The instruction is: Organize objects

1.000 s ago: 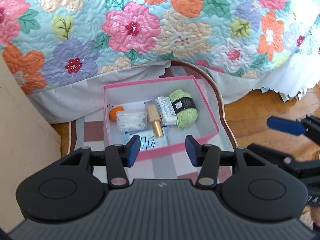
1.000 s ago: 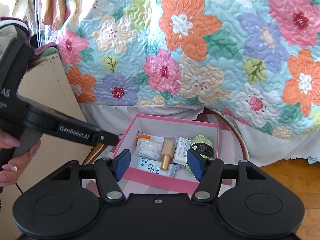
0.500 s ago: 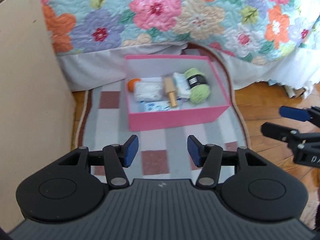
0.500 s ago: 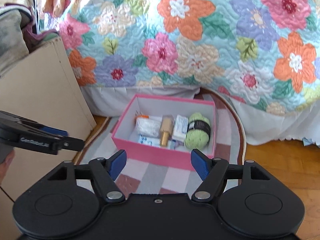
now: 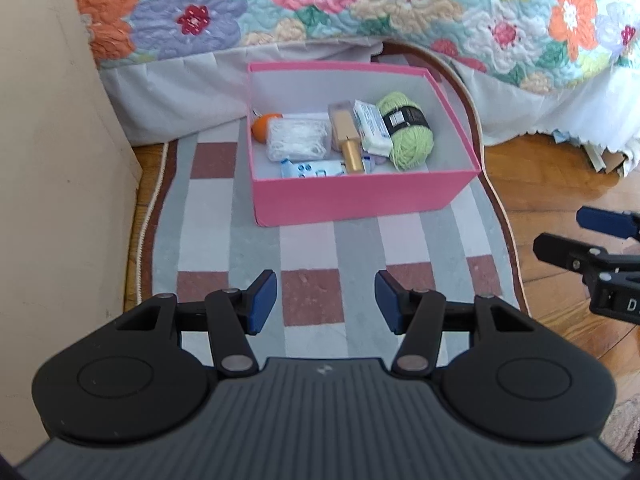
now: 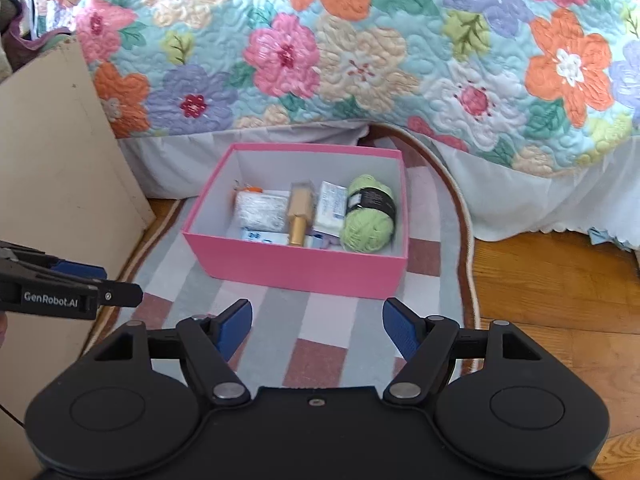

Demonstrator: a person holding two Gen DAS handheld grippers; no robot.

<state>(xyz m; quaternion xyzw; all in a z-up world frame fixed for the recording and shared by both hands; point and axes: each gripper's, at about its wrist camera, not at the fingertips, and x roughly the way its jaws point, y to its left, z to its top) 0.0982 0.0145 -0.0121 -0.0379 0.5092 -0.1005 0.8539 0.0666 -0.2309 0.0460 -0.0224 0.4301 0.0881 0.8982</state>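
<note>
A: Left wrist view, findings?

B: The left gripper (image 5: 325,306) hangs over a checked rug (image 5: 308,248), jaws parted, nothing between the blue pads. A pink box (image 5: 360,196) stands on the rug ahead, well apart from the fingertips, its far side near the white skirt under a floral quilt (image 5: 360,4). Inside: a green yarn ball (image 5: 408,130) at the right, a white packet (image 5: 372,126) beside it, a gold bottle (image 5: 347,136) in the middle, a clear bag of white pieces (image 5: 298,140), an orange object (image 5: 260,128) in the left corner, a blue-and-white packet (image 5: 312,169) against the near wall. A beige panel (image 5: 52,160) stands at the left. The right gripper shows only in part at the right edge.

A: Right wrist view?

B: The right gripper (image 6: 317,330) has just been opening; its jaws stand wider than the left's, empty, above the same rug (image 6: 320,320). The pink box (image 6: 304,264) sits just ahead of it, contents unchanged in layout. The left gripper's finger tips enter from the left edge, over the rug border
</note>
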